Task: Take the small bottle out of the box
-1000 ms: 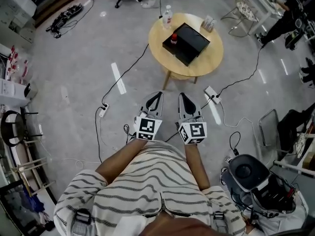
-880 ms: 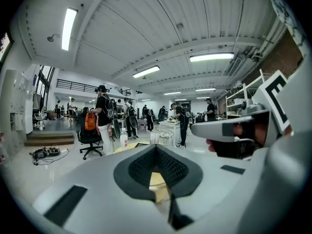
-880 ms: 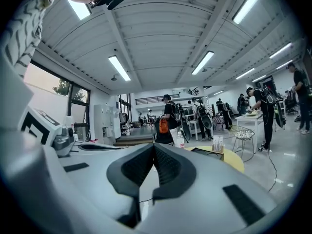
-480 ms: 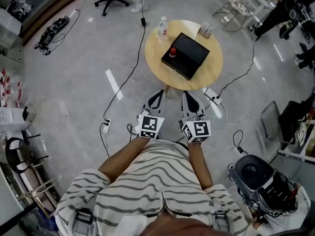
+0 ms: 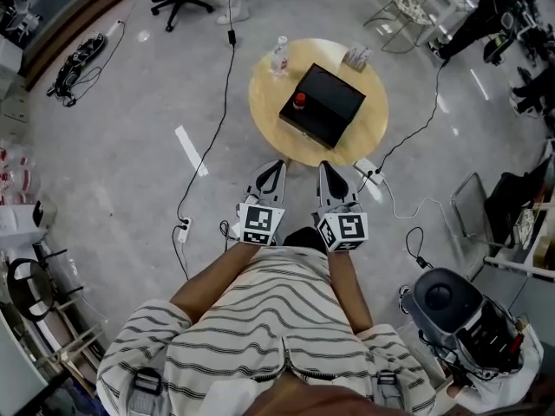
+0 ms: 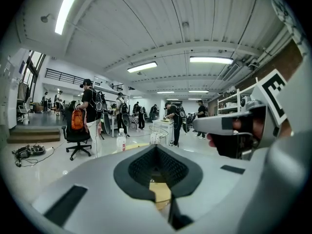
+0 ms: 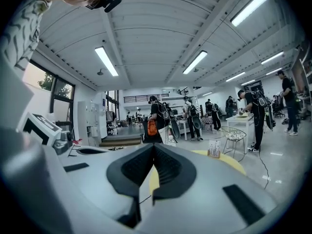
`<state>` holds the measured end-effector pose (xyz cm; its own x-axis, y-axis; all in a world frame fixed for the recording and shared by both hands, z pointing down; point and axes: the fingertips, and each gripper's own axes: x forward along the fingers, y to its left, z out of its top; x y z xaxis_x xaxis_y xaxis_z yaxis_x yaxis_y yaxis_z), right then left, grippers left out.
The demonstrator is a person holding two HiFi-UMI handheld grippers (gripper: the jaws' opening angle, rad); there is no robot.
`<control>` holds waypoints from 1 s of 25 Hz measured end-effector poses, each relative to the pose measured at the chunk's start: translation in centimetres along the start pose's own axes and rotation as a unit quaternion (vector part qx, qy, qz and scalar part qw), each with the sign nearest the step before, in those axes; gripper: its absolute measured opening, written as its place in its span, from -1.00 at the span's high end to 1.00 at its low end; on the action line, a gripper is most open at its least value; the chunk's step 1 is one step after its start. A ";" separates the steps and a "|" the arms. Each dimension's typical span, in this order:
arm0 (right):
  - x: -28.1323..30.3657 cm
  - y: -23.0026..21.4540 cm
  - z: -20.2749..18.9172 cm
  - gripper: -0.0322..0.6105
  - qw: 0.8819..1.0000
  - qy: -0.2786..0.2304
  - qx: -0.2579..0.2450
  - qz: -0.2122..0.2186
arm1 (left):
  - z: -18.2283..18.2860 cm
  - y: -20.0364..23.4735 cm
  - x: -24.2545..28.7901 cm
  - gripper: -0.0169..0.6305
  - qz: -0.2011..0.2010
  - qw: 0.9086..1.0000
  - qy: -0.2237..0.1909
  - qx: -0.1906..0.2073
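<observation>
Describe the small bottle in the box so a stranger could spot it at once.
Find the round wooden table; a black box lies on it. The small bottle stands at the box's left corner, and its red cap sets it apart from the clear bottle standing on the table outside the box.

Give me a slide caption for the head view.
Left claw and right claw, both shut, point toward a round wooden table bearing a black box with a small red-capped bottle.

Just a round wooden table (image 5: 366, 133) on the grey floor (image 5: 130, 189). It's got a black box (image 5: 325, 102), a clear plastic bottle (image 5: 278, 55) and a small card stand (image 5: 356, 56).
</observation>
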<state>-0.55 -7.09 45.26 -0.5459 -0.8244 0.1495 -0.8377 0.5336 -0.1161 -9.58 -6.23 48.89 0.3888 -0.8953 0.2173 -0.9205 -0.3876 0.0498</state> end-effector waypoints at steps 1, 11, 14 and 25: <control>0.4 -0.1 0.0 0.86 1.000 0.000 0.001 0.001 | 0.0 0.1 0.2 0.88 0.000 1.000 0.001 0.000; 2.8 -3.5 0.3 0.86 1.000 0.000 -0.004 0.014 | 1.1 1.0 4.7 0.88 0.020 1.000 -0.006 -0.003; 3.7 -4.4 0.4 0.87 1.000 0.000 -0.003 0.022 | 1.2 1.1 6.1 0.88 0.027 1.000 -0.003 -0.005; 5.6 -9.3 -0.2 0.87 0.999 0.011 0.007 0.042 | 1.3 0.0 11.7 0.88 0.043 0.999 0.019 -0.005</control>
<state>4.16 -16.58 47.32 -0.6140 -0.7729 0.1602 -0.7892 0.5973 -0.1428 -4.96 -16.98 50.18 0.3064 -0.9164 0.2575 -0.9509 -0.3069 0.0394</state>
